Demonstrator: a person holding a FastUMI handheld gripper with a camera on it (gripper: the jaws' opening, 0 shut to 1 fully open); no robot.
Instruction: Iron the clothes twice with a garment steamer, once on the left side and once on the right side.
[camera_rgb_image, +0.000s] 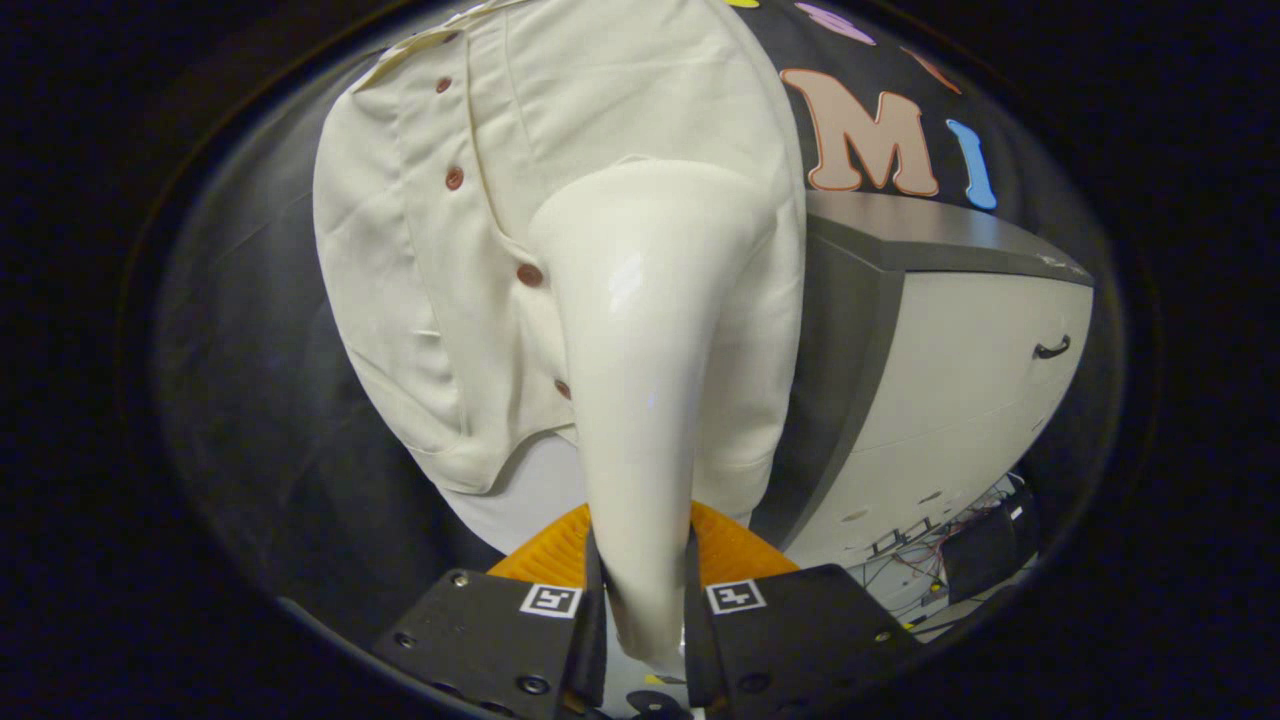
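Note:
A cream button-up shirt (420, 260) with dark red buttons hangs ahead of me against the booth wall. My gripper (645, 600) is shut on the glossy white handle of the garment steamer (640, 380), both fingers pressing its narrow lower end. The steamer widens upward to its head (650, 215), which lies against the shirt's right half, just right of the button placket. Where the head's face meets the cloth is hidden by its back.
A white cabinet (970, 400) with a grey top and a dark handle stands close on the right of the shirt. Loose cables and a dark box (980, 545) lie on the floor below it. Dark cloth hangs left of the shirt.

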